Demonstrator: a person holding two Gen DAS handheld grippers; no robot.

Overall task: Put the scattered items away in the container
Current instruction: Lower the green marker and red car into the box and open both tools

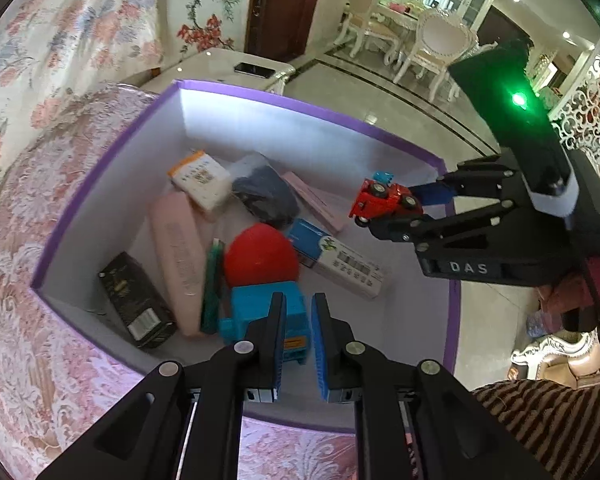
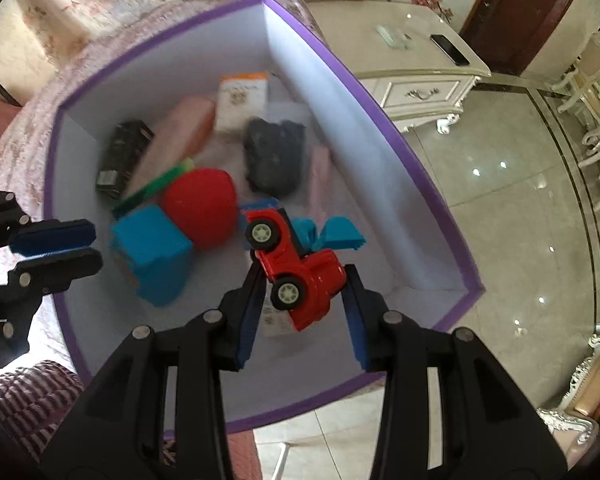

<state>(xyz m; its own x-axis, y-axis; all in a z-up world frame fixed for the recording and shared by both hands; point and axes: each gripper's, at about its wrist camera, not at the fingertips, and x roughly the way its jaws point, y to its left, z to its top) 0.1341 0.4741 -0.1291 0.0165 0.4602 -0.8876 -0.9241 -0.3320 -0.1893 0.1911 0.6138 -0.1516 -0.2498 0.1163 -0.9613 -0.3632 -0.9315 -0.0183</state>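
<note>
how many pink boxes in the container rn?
2. One long pink box lies left of the red ball; a second pink box lies along the far wall beside the dark bag. More may be hidden.

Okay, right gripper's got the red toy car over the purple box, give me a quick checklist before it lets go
1. Grip: the right gripper is shut on the red toy car - ok.
2. Position: the car hangs inside the rim of the purple box, not over the floor - ok.
3. Landing spot: bare box floor lies near the red ball and blue block; exactly what is under the car - cannot tell.
4. Left gripper: shut, empty, apart from the car - ok.
5. Car's blue attachment: sticks out loosely; whether it will snag - cannot tell.
</note>
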